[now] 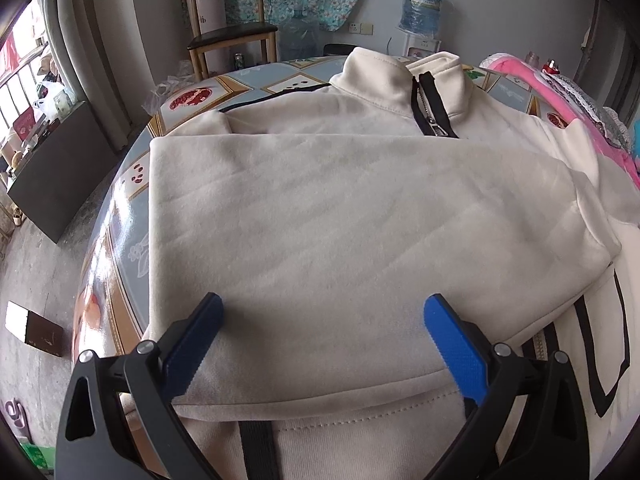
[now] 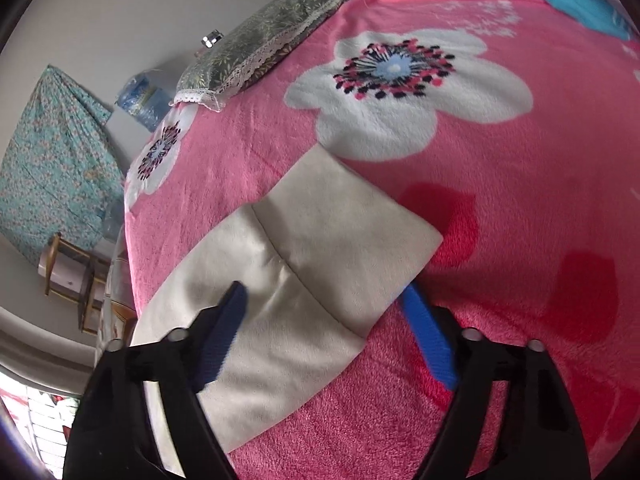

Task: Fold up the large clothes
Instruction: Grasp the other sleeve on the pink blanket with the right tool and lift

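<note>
A cream zip-up sweatshirt (image 1: 340, 208) with black trim lies on the patterned table (image 1: 120, 216), collar at the far side. One side is folded across its front. My left gripper (image 1: 324, 304) is open just above the folded layer near the hem, holding nothing. In the right wrist view, the sweatshirt's sleeve and cuff (image 2: 320, 240) lie out over a pink flowered blanket (image 2: 500, 200). My right gripper (image 2: 324, 292) is open, its fingers straddling the sleeve near the cuff, one finger over the cloth and one partly behind its edge.
A wooden chair (image 1: 232, 36), water jugs (image 1: 422, 8) and a dark cabinet (image 1: 52, 176) stand beyond the table. A green lace-edged pillow (image 2: 272, 32) lies on the blanket at the far side. The table's left edge drops to the concrete floor.
</note>
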A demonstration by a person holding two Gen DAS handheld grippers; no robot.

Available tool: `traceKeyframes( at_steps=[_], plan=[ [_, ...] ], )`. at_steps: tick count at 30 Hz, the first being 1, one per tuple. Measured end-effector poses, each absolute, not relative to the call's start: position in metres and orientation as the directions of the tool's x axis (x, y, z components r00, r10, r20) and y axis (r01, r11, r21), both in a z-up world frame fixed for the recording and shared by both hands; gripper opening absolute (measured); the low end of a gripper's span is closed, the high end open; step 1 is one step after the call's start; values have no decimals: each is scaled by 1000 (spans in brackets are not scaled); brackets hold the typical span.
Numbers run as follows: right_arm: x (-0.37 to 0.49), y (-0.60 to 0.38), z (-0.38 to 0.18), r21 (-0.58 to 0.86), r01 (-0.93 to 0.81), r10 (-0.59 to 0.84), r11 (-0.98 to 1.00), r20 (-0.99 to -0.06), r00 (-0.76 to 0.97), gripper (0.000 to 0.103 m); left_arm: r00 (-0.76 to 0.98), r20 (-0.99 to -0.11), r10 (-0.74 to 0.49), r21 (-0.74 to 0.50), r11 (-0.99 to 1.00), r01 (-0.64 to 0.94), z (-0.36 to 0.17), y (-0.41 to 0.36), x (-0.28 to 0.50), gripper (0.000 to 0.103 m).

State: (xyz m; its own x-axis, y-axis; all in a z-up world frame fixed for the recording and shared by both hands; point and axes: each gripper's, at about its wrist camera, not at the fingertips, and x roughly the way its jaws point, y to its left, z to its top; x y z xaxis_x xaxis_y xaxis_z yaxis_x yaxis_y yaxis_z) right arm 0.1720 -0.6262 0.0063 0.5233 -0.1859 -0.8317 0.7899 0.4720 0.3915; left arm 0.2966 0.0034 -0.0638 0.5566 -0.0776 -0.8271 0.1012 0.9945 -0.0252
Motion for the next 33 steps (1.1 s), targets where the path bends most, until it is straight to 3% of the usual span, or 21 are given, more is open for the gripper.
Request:
traceKeyframes(
  at_steps=[4,7,9,10,21,33],
  plan=[
    [171,-635,0,390,815,-190,429,-843,504,52,591,-800,-109,-63,993,97,-54,6,295,99],
    [170,-635,1,383,826,-207,414,-844,495,45,602,-791,-107,-53,993,107,-50,3,299,98],
    [173,-630,10,337,835,-248,435,-847,471,33,594,-797,-108,-55,993,107,-52,1,303,98],
    [174,-628,15,298,846,-279,443,-850,446,16,582,-806,-109,-60,993,102,-53,2,305,96],
    [184,-567,118,287,716,-357,637,-713,603,10,564,-815,-135,-88,990,109,-62,7,308,93],
    [228,-416,220,356,367,-122,859,-555,823,9,557,-818,-144,-92,988,120,-60,9,306,93]
  ],
)
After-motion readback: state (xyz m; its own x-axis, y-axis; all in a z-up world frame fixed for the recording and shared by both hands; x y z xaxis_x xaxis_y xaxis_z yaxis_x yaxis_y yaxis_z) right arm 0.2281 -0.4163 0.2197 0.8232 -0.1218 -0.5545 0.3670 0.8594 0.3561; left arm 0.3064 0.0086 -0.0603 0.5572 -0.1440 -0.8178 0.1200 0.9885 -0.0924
